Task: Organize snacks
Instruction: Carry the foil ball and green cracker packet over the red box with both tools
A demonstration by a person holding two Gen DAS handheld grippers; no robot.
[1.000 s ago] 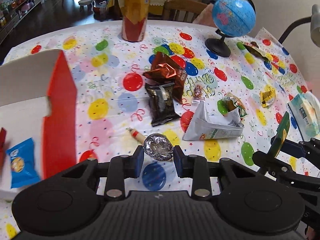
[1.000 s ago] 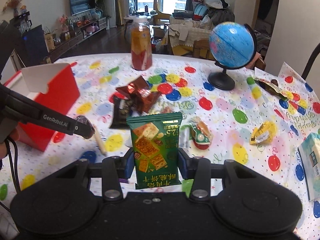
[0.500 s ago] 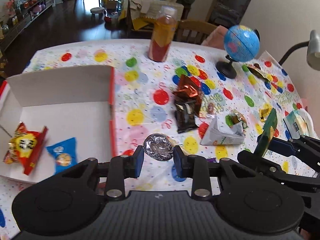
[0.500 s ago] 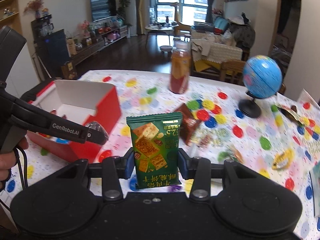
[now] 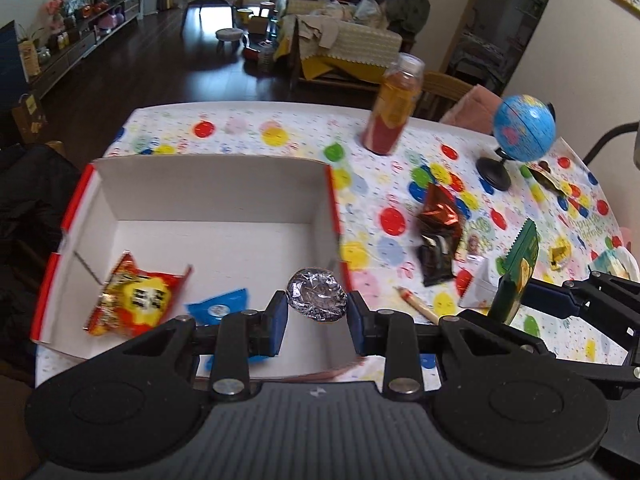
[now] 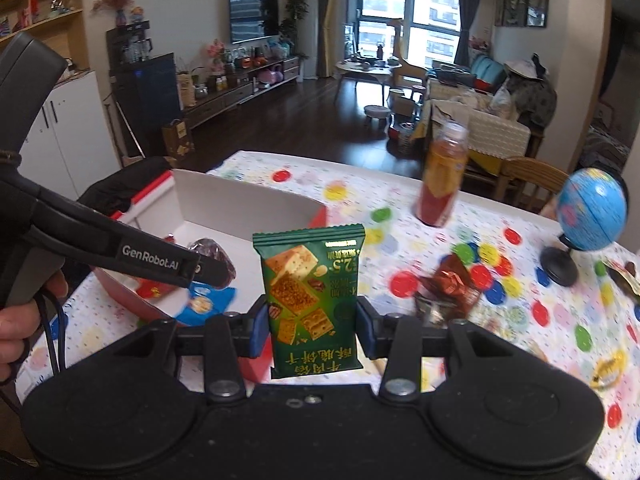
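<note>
- Left wrist view puts the foil-wrapped snack (image 5: 317, 295) at its centre, pinched between the blue pads of the left gripper (image 5: 317, 312) and held in the air over the near right corner of the red-and-white box (image 5: 208, 184).
- Right gripper (image 6: 313, 326) is clamped on the green cracker packet (image 6: 313, 300), which stands upright between its pads, printing upside down; in the left view the same packet (image 5: 516, 276) shows edge-on to the right of the box.
- Inside the box lie a red-and-yellow packet (image 5: 136, 300) and a blue packet (image 5: 218, 306), side by side on the white floor near the front wall.
- On the table's balloon-print cloth (image 5: 280, 132), right of the box, sit a copper-foil packet (image 5: 438, 212) overlapping a dark packet (image 5: 436, 260), a white packet (image 5: 480, 286) partly hidden behind the green one, and a thin stick-shaped item (image 5: 416, 306), possibly a sausage stick, though blur leaves that unsure.
- Farther back stand a bottle (image 5: 394, 110) of orange-red drink and a blue globe (image 5: 522, 128) on a black stand, well apart from the box.
- Beyond the table the room shows dark wood flooring, a sofa heaped with cloths (image 5: 352, 36), a wall television (image 6: 253, 16) and tall windows (image 6: 404, 12).
- The left gripper's black body (image 6: 120, 248), held by a hand (image 6: 24, 320), crosses the right view and hides part of the box.
</note>
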